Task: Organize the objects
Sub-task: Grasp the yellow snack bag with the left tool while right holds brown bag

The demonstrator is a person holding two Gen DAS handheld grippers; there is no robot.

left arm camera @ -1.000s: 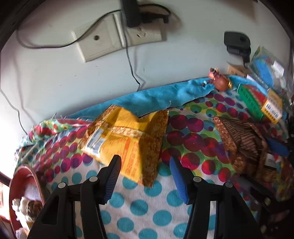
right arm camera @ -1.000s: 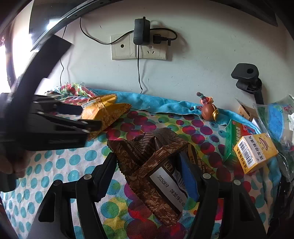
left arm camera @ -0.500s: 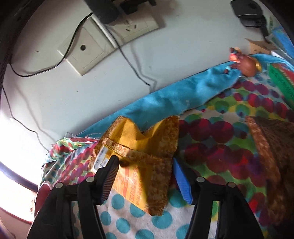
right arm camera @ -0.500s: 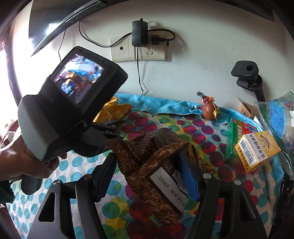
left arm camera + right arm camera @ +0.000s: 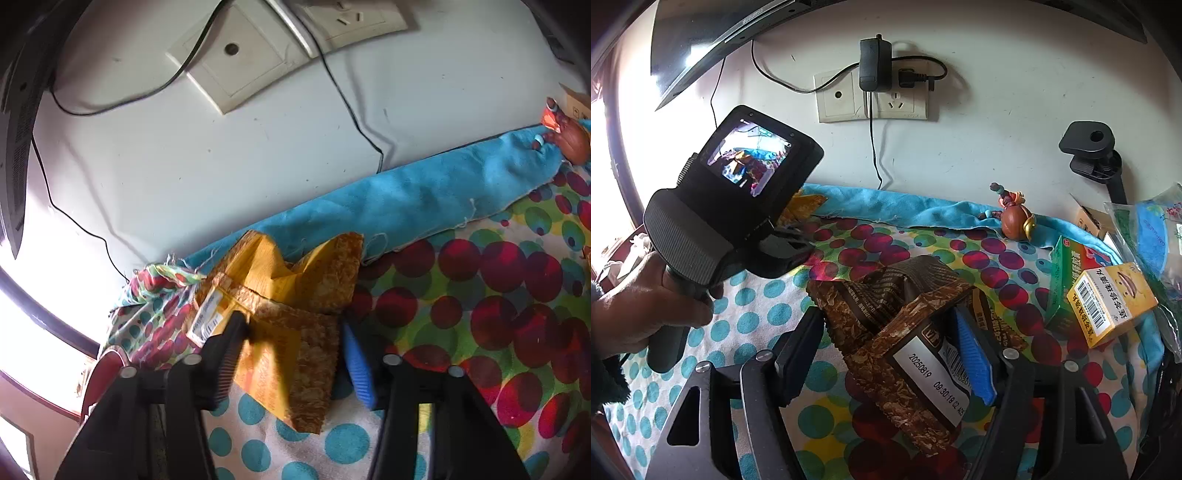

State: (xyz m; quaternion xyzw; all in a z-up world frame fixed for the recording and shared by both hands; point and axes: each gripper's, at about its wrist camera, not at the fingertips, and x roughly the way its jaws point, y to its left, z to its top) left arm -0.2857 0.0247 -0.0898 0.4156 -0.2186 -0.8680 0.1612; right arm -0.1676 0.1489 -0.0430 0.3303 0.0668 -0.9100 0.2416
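Pick-up step judged in hand: yellow packet (image 5: 284, 317), near the blue cloth strip (image 5: 424, 206) at the wall, is straddled by L gripper (image 5: 291, 343), jaws spread w/o pinching, while brown packet (image 5: 905, 332) is bracketed by R gripper (image 5: 894, 354), likewise spread; closing is needed next.

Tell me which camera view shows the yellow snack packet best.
The left wrist view: the yellow snack packet lies large between the open left tongs. In the right wrist view, only a corner shows behind the left device.

Both wrist views low over the dotted cloth (image 5: 461, 295), wallward, sharing the wall socket (image 5: 871, 96).
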